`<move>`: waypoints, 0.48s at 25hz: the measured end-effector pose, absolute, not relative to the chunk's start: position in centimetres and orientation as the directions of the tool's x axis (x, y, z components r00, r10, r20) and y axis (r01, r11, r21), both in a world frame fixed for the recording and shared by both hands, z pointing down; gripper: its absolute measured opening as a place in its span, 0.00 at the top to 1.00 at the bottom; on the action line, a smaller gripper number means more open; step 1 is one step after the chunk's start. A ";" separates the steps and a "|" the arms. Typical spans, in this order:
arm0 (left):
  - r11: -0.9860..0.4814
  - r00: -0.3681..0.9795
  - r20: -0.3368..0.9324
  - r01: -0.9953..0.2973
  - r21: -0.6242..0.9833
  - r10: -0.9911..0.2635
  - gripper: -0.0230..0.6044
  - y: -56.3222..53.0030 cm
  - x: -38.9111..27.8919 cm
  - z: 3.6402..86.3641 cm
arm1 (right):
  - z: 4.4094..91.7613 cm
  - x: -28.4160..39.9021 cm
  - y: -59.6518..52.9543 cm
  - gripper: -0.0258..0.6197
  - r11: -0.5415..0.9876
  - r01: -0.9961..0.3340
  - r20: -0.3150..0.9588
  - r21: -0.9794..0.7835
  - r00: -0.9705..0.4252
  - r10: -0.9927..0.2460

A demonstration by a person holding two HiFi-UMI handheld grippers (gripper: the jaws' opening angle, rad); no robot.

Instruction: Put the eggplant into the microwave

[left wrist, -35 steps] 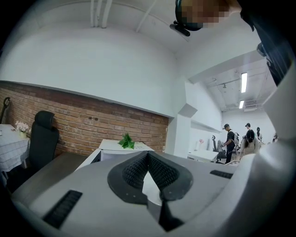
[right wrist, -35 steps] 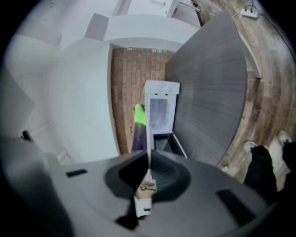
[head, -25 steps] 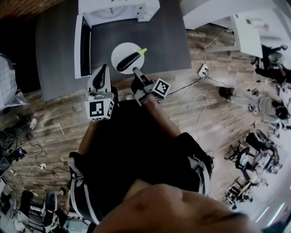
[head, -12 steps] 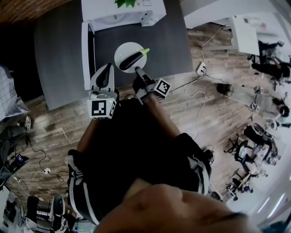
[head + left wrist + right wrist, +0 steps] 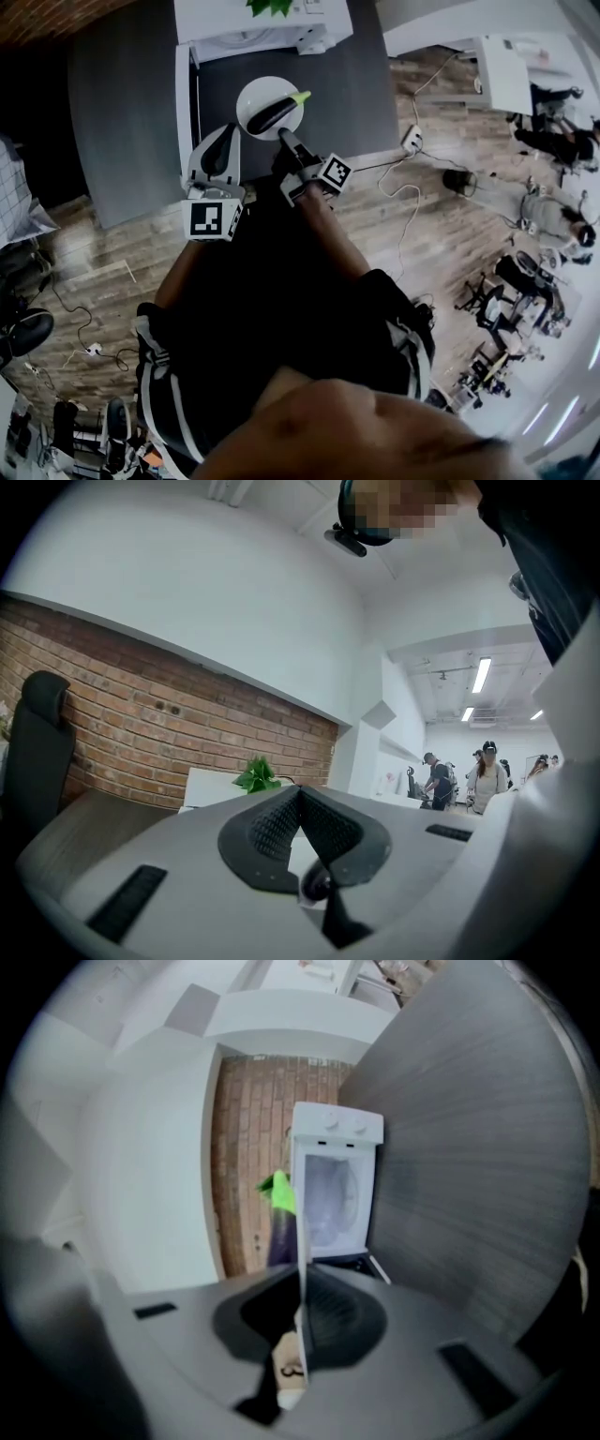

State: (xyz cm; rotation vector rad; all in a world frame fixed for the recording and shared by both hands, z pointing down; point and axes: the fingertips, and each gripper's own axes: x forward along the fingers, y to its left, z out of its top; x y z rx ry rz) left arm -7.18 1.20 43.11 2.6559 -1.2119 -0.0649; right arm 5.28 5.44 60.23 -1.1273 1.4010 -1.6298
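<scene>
Above the counter [image 5: 352,89], pinches the plate [image 5: 246,97] rim with the right claw [image 5: 282,137], reaching nearly level, eggplant [image 5: 272,113] lying on that plate before the open microwave [image 5: 267,26]; holds the left claw [image 5: 223,139] pressed together, empty, alongside.

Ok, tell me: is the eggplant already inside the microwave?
No, the eggplant lies on the white plate, in front of the microwave, not inside it.

Dark top [image 5: 281,309], b/w marker cubes [image 5: 209,220]

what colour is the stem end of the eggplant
Bright yellow-green stem on the dark eggplant; it shows best in the head view.
</scene>
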 end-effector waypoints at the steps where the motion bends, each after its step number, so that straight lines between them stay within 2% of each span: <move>1: -0.629 0.653 0.055 -0.746 0.218 -0.755 0.91 1.0 -7.1 43.1 | 60.3 5.4 5.1 0.90 -0.170 -0.032 0.169 -0.985 -0.383 -0.908; 12: -0.521 0.538 0.053 -0.833 0.185 -0.841 0.91 -1.1 -5.9 43.0 | 62.2 6.9 1.6 0.90 -0.176 -0.088 0.196 -0.980 -0.508 -0.839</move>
